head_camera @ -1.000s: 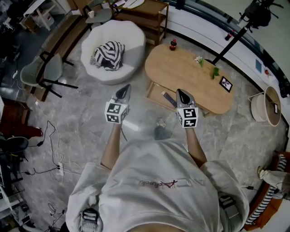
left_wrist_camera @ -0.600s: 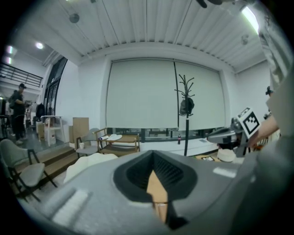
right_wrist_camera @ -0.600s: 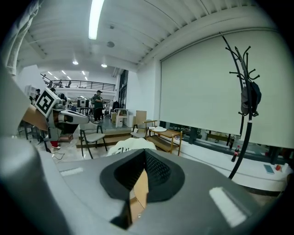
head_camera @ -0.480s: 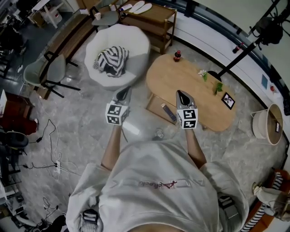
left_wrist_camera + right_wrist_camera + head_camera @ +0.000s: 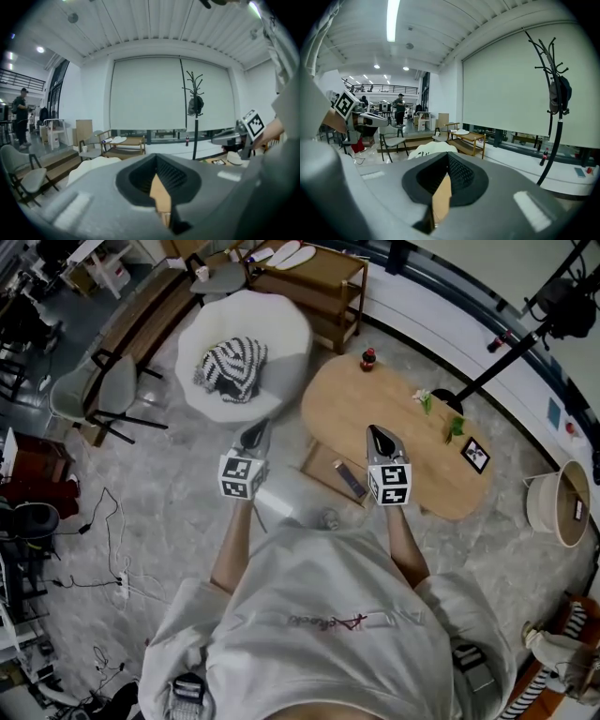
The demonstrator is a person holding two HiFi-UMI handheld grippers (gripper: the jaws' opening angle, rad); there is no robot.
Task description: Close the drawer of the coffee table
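In the head view the oval wooden coffee table point(image 5: 398, 418) stands just ahead of me. Its drawer point(image 5: 323, 465) sticks out open from the near side, with a dark flat object point(image 5: 350, 480) lying in it. My left gripper point(image 5: 255, 431) is shut and empty, held over the floor left of the drawer. My right gripper point(image 5: 377, 435), also shut and empty, hovers over the table's near edge, right of the drawer. In the left gripper view the closed jaws point(image 5: 158, 174) point across the room, as do those in the right gripper view point(image 5: 446, 180).
A white armchair point(image 5: 272, 324) with a striped cushion point(image 5: 230, 362) stands left of the table, a wooden shelf point(image 5: 314, 282) behind it. On the table are a bottle point(image 5: 368, 359), a small plant point(image 5: 427, 401) and a picture frame point(image 5: 475, 454). Cables point(image 5: 103, 531) trail at left.
The person has stepped forward: the table and open drawer lie nearer to both grippers. Both grippers stay shut and level with each other.
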